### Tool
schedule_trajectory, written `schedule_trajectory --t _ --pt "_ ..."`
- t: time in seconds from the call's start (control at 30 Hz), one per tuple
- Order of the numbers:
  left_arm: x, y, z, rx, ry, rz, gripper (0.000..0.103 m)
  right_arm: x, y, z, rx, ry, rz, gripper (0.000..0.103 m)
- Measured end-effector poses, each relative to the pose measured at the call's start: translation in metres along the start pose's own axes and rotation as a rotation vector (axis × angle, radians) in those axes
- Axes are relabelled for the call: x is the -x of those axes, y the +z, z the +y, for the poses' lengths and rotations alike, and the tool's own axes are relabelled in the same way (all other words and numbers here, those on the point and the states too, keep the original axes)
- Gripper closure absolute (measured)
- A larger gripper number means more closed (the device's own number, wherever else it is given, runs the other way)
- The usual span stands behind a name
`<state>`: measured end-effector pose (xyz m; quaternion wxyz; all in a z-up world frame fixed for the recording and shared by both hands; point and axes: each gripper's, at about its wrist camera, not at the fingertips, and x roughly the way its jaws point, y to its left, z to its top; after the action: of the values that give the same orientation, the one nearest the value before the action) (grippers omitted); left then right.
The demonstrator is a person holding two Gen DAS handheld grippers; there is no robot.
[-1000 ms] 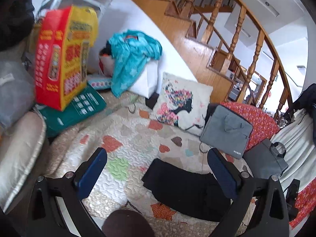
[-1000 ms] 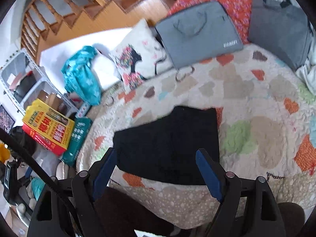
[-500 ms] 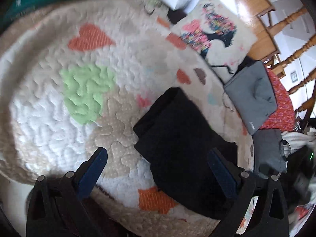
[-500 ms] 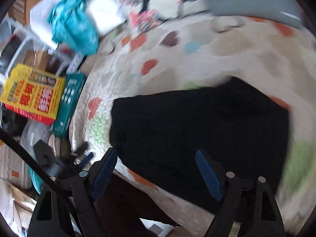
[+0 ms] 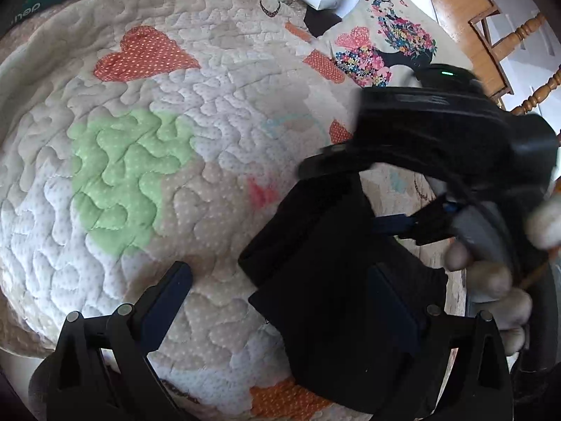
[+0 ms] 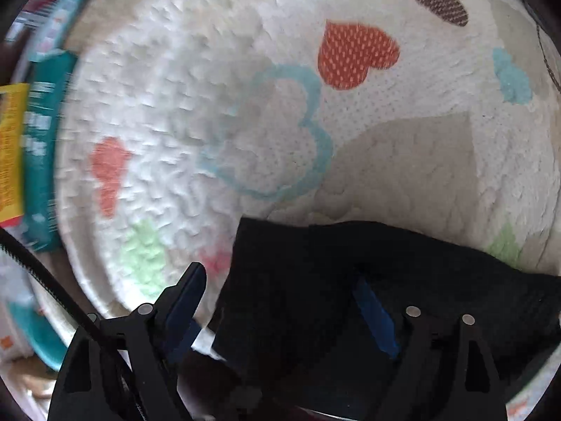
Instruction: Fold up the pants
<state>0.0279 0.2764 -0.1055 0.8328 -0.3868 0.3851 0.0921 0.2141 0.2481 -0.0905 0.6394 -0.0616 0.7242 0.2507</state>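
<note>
On my left, my left gripper stands wide open, pointing down at the quilt. One finger is over bare quilt, the other over the folded black pants, and neither pad presses on the cloth. The pants lie flat on the quilt near its front edge. A green heart patch sits well to their left, and a floral cushion lies beyond them. On my right, my right gripper has just been opening and stands wide, straddling the pants' left edge without pinching it. In the left wrist view my hand wraps its handle above the pants.
</note>
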Motion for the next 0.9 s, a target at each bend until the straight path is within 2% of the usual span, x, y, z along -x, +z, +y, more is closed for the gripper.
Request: schedule_trajectory --t 0.07,0.13,0.17,0.2,0.23,0.3,0.37,0.4,0.47,0.7,0.9 --pt "-0.003 0.002 -0.002 -0.002 0.004 -0.007 0.006 -0.011 0.005 0.005 0.010 -0.054 0.034 0.006" --pt "-0.006 0.004 -0.006 -0.028 0.017 -0.012 0.023 -0.019 0.010 0.010 0.016 -0.095 0.064 0.004" --pt "-0.008 0.004 -0.009 -0.052 0.015 -0.006 0.055 -0.021 0.011 0.012 0.022 -0.112 0.075 0.003" --pt "-0.012 0.004 -0.011 -0.074 -0.029 0.029 0.075 -0.023 0.012 0.017 0.050 -0.138 0.089 0.003" --pt "-0.014 0.005 -0.009 -0.063 -0.043 0.042 0.075 -0.024 0.011 0.020 0.077 -0.161 0.093 0.004" --pt "-0.008 0.006 -0.007 -0.052 -0.078 0.048 0.079 -0.017 0.003 0.024 0.124 -0.215 0.058 0.018" --pt "0.000 0.006 -0.007 -0.044 -0.114 0.048 0.084 -0.001 -0.009 0.021 0.163 -0.198 -0.006 0.037" --pt "0.005 0.005 -0.009 -0.044 -0.138 0.053 0.085 0.008 -0.015 0.017 0.166 -0.173 -0.033 0.040" --pt "0.013 0.002 -0.018 -0.056 -0.167 0.054 0.085 0.029 -0.032 0.004 0.171 -0.119 -0.094 0.056" --pt "0.038 -0.018 -0.081 -0.213 -0.242 0.051 0.085 0.088 -0.093 -0.049 0.129 0.010 -0.277 0.062" --pt "0.046 -0.045 -0.133 -0.312 -0.305 0.101 0.085 0.121 -0.136 -0.109 0.036 0.117 -0.385 0.064"
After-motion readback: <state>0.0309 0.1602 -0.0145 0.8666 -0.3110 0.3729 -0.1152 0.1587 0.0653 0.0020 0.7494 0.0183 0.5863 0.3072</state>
